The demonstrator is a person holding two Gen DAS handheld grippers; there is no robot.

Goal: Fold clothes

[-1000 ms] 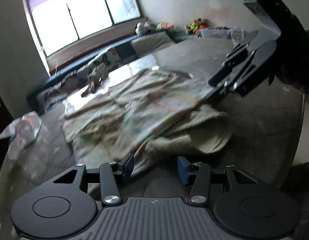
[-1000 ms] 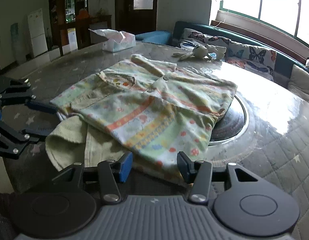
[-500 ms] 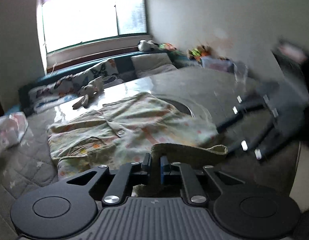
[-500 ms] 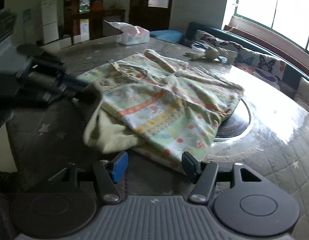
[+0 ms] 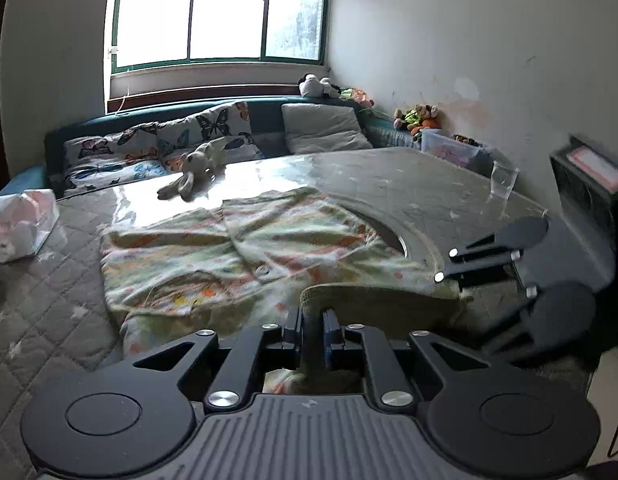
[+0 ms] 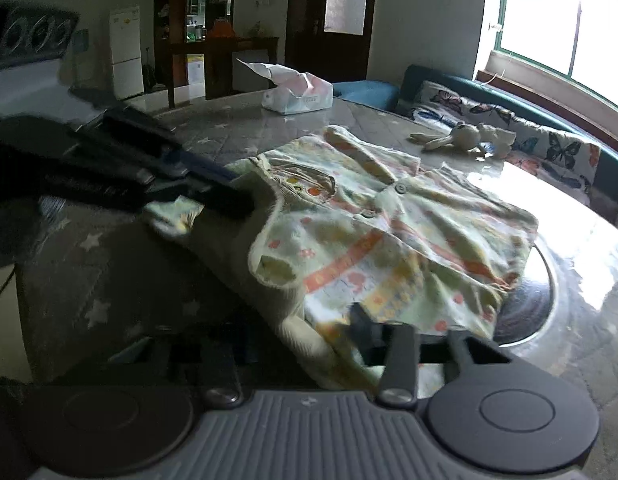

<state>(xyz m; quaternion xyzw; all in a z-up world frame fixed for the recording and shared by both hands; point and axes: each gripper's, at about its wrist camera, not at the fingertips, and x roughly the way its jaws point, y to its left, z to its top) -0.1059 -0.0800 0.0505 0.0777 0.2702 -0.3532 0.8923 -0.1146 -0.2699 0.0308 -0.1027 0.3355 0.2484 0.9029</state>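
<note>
Two grippers at work along the near side of the quilted table point(image 5: 37, 312). Closest in the left wrist view: left gripper point(image 5: 312, 328), clenched on a raised fold of the olive ribbed garment point(image 5: 373, 300), cloth pinched between both pads. Just to its right, the blurred right gripper point(image 6: 317, 332), reaching in at that same garment's far corner. From its own camera, motion-smeared, with pale cloth draped across the gap; can't tell whether clamped or loose.

Lying on top of the olive piece and spreading beyond it: a buttoned patterned shirt point(image 5: 249, 248), pale green with orange bands, front up, rumpled. Overhangs a dark round inset point(image 6: 521, 312) in the tabletop on the window side.

Farther out on the table: a tissue pack point(image 5: 17, 228) at left, a plush rabbit point(image 5: 193, 168) near the far edge, a clear plastic cup point(image 5: 503, 178) at right.

Beyond the table: a teal sofa with butterfly cushions point(image 5: 213, 128), then a bright window point(image 5: 221, 12).
</note>
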